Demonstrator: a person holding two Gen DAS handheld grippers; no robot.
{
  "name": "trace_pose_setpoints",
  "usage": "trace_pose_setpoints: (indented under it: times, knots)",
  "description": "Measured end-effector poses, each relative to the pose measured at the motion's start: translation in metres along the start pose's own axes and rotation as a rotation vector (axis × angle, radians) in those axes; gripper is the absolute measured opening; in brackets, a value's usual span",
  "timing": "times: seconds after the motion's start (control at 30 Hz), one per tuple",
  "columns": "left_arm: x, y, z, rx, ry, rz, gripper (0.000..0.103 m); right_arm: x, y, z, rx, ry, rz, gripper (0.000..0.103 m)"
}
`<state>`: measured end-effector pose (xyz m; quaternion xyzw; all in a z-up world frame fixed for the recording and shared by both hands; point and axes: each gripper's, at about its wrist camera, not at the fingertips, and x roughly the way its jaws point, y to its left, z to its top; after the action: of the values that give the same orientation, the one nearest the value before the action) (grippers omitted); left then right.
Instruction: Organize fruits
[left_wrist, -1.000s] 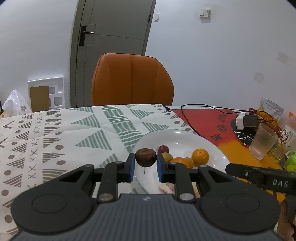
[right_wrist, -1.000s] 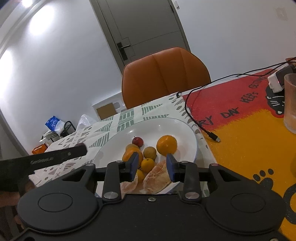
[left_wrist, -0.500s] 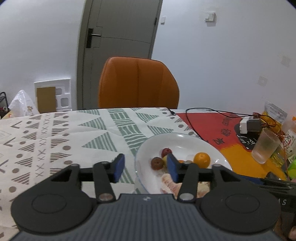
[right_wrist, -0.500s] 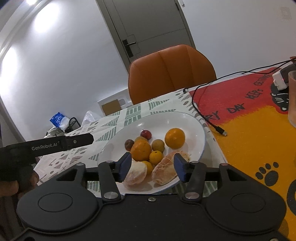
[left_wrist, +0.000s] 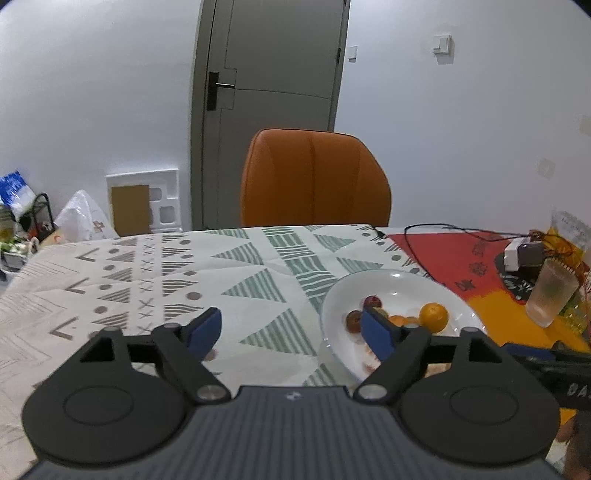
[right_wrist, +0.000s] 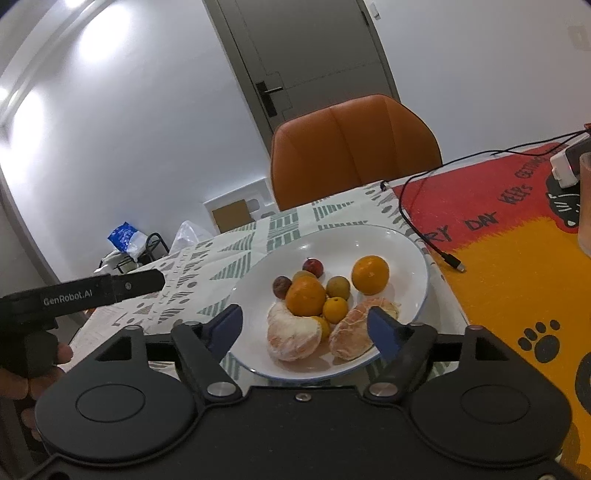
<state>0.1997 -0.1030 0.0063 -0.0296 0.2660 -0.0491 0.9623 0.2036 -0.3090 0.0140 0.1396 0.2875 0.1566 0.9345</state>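
A white plate (right_wrist: 413, 258) holds several fruits: two oranges (right_wrist: 370, 274), two peeled citrus pieces (right_wrist: 293, 336), small yellow fruits, a red plum (right_wrist: 312, 266) and a brown fruit (right_wrist: 281, 286). The plate also shows in the left wrist view (left_wrist: 399, 284), with the brown fruit (left_wrist: 354, 320) at its left side. My left gripper (left_wrist: 291, 330) is open and empty, above the patterned cloth just left of the plate. My right gripper (right_wrist: 306, 326) is open and empty, at the plate's near rim.
An orange chair (left_wrist: 314, 181) stands behind the table. A black cable (right_wrist: 424, 229) lies on the red and yellow mat (right_wrist: 517, 258). A plastic cup (left_wrist: 550, 293) and a charger (left_wrist: 524, 253) stand at the right. The patterned cloth (left_wrist: 147, 280) covers the left.
My left gripper let go of the brown fruit onto the plate, opened wide and drew back to the left. My right gripper opened wider.
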Motion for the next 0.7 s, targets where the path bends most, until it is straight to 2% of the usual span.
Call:
trace_pose_setpoints:
  times: [0.13,0.23,0.4,0.53,0.7]
  knots:
    - [-0.01,0.003,-0.003,0.013,0.02,0.034,0.088,-0.007,0.008,-0.001,-0.015,-0.011,0.006,0.096]
    - [-0.019,0.008,-0.005,0.01,0.016,0.048,0.091,-0.011,0.013,-0.004,-0.026,-0.015,0.007,0.103]
    - [-0.033,0.015,-0.008,0.001,0.009,0.074,0.095,-0.015,0.017,-0.006,-0.025,-0.006,0.015,0.103]
    - [-0.042,0.021,-0.009,-0.014,0.002,0.071,0.103,-0.016,0.02,-0.008,-0.027,0.002,0.008,0.103]
    - [-0.051,0.03,-0.012,-0.031,0.01,0.081,0.103,-0.019,0.023,-0.01,-0.025,0.01,0.018,0.103]
